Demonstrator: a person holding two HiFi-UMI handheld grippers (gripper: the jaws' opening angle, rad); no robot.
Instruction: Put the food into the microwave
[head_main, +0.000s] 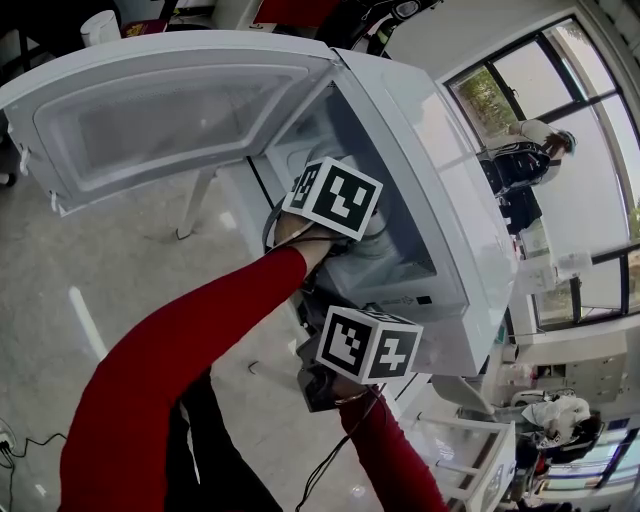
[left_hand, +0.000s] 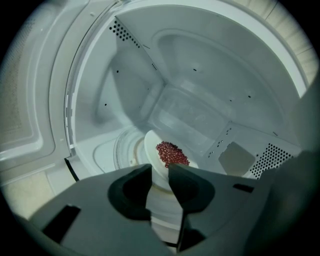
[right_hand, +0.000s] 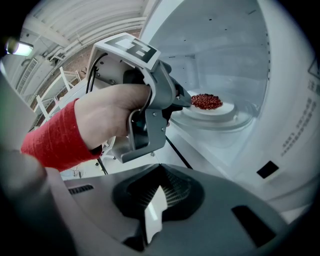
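Note:
The white microwave (head_main: 425, 140) stands with its door (head_main: 150, 110) swung wide to the left. Inside, a white plate (left_hand: 152, 146) with a heap of small red food (left_hand: 172, 153) sits on the glass turntable (left_hand: 124, 150). My left gripper (left_hand: 159, 171) reaches into the cavity. Its jaws stand apart on either side of the plate's near rim and do not press on it. The right gripper view shows the same gripper (right_hand: 186, 103) at the plate (right_hand: 222, 107) and food (right_hand: 206, 101). My right gripper (right_hand: 159, 171) waits outside, below the opening, shut and holding nothing.
The open door juts out to the left at head height. A person (head_main: 520, 160) stands by the windows at the right. White furniture (head_main: 570, 375) fills the lower right. A cable (head_main: 25, 445) lies on the floor at the lower left.

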